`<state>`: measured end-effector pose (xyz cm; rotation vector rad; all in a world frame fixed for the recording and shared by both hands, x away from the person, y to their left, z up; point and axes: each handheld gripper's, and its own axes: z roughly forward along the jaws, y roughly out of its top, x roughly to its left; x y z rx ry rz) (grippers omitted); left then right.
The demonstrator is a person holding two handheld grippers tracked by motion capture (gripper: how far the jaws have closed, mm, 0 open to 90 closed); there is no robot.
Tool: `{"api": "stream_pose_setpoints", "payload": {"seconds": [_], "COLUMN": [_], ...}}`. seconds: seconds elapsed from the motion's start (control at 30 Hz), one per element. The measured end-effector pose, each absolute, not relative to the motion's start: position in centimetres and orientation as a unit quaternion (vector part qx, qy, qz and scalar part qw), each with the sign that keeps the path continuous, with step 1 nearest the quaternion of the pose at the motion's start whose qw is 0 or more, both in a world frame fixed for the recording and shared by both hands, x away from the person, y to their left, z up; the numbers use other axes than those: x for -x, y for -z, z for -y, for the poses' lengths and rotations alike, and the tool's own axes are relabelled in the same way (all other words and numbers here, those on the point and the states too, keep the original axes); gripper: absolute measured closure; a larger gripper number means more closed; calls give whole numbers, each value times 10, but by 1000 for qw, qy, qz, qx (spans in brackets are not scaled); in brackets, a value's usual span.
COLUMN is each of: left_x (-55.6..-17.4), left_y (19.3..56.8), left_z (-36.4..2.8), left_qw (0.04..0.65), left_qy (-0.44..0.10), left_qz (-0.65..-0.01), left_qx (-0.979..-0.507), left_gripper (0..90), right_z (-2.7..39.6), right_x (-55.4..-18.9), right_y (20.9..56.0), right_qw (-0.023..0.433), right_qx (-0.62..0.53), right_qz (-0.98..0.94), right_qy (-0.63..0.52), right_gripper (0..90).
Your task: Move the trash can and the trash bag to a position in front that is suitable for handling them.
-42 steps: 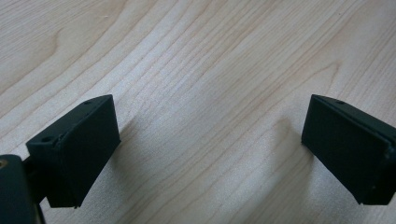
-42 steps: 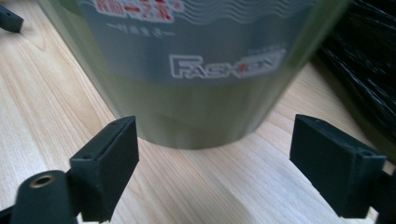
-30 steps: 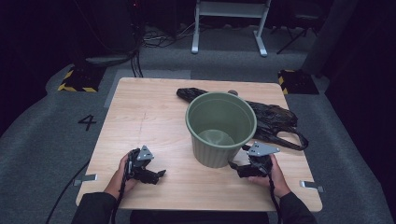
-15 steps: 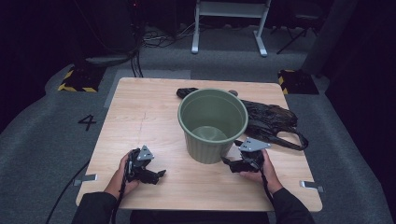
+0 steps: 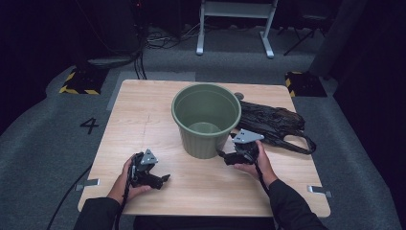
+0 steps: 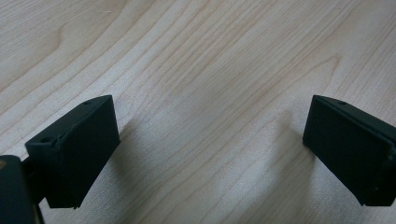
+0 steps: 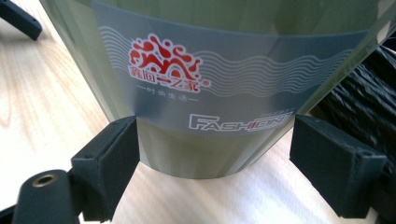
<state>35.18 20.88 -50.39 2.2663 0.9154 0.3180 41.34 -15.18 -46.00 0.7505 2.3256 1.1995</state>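
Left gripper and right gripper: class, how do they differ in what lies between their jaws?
The left gripper has only bare table between its jaws; the right gripper has the green bin between its jaws. The left sits apart from the bin; the right is against its base. Both are open.

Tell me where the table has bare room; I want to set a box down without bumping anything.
Free: the left half of the table, between its left edge and the green bin, beyond the left gripper; also the near strip between both grippers. Crowded: the right side, where the black bag lies behind the right gripper, at the bin's base.
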Motion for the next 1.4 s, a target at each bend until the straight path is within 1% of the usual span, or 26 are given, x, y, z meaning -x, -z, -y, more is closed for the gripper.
{"api": "stream_pose_setpoints", "payload": {"seconds": [0.23, 0.3, 0.43, 0.47, 0.5, 0.53, 0.57, 0.6, 0.63, 0.7, 0.77, 0.8, 0.83, 0.9, 0.97, 1.0, 1.07, 1.1, 1.13, 1.2, 1.23, 1.27, 1.3, 1.33, 1.37, 1.4], "left_x": [-352, -352, -351, -351, -351, -351, -351, -351, -351, -351, -351, -351, -351, -351, -351, -351, -351, -351, -351, -351, -351, -351, -351, -351, -351, -351], "left_y": [504, 504, 504, 504, 504, 504, 504, 504, 504, 504, 504, 504, 504, 504, 504, 504, 504, 504, 504, 504, 504, 504, 504, 504, 504, 504], "left_z": [-209, -209, -209, -209, -209, -209, -209, -209, -209, -209, -209, -209, -209, -209, -209, -209, -209, -209, -209, -209, -209, -209, -209, -209, -209, -209], "left_qw": [332, 332, 333, 332, 332, 332, 332, 332, 332, 332, 332, 332, 332, 332, 332, 332, 332, 332, 332, 333, 332, 332, 332, 332, 332, 332], "left_qy": [-121, -122, -120, -120, -120, -120, -120, -120, -120, -120, -120, -120, -120, -120, -120, -120, -120, -120, -120, -120, -120, -120, -120, -120, -120, -120], "left_qz": [-350, -350, -352, -354, -354, -354, -354, -354, -354, -354, -354, -354, -354, -354, -354, -354, -354, -354, -354, -353, -354, -354, -354, -354, -354, -354], "left_qx": [-867, -867, -866, -866, -866, -866, -866, -866, -866, -866, -866, -866, -866, -866, -866, -866, -866, -866, -866, -866, -866, -866, -866, -866, -866, -866], "left_gripper": [37, 37, 37, 37, 37, 37, 37, 37, 37, 37, 37, 37, 37, 37, 37, 37, 37, 37, 37, 37, 37, 37, 37, 37, 37, 37], "right_z": [143, 148, 161, 168, 189, 189, 209, 220, 220, 252, 268, 268, 287, 293, 311, 323, 332, 332, 337, 338, 338, 338, 338, 340, 340, 342], "right_x": [-428, -427, -420, -416, -411, -411, -409, -409, -409, -408, -408, -408, -411, -412, -418, -423, -426, -426, -428, -428, -430, -431, -431, -433, -433, -434], "right_y": [456, 456, 453, 452, 449, 449, 447, 446, 446, 445, 444, 444, 446, 447, 451, 456, 461, 461, 468, 471, 479, 482, 482, 484, 484, 485], "right_qw": [209, 205, 218, 225, 233, 233, 239, 251, 251, 263, 280, 280, 291, 291, 283, 271, 252, 252, 251, 249, 240, 238, 238, 226, 226, 224], "right_qx": [-260, -263, -260, -260, -265, -265, -280, -289, -289, -321, -335, -335, -354, -362, -385, -402, -411, -411, -413, -411, -411, -410, -410, -416, -416, -415], "right_qz": [-836, -836, -837, -836, -835, -835, -832, -830, -830, -813, -806, -806, -800, -799, -792, -789, -790, -790, -792, -797, -806, -809, -809, -807, -807, -806], "right_qy": [-435, -435, -429, -427, -422, -422, -416, -406, -406, -408, -400, -400, -386, -383, -380, -377, -379, -379, -372, -366, -352, -348, -348, -353, -353, -357], "right_gripper": [170, 172, 175, 175, 165, 165, 165, 171, 171, 189, 200, 200, 210, 223, 240, 279, 379, 379, 500, 513, 585, 618, 618, 691, 691, 755]}}
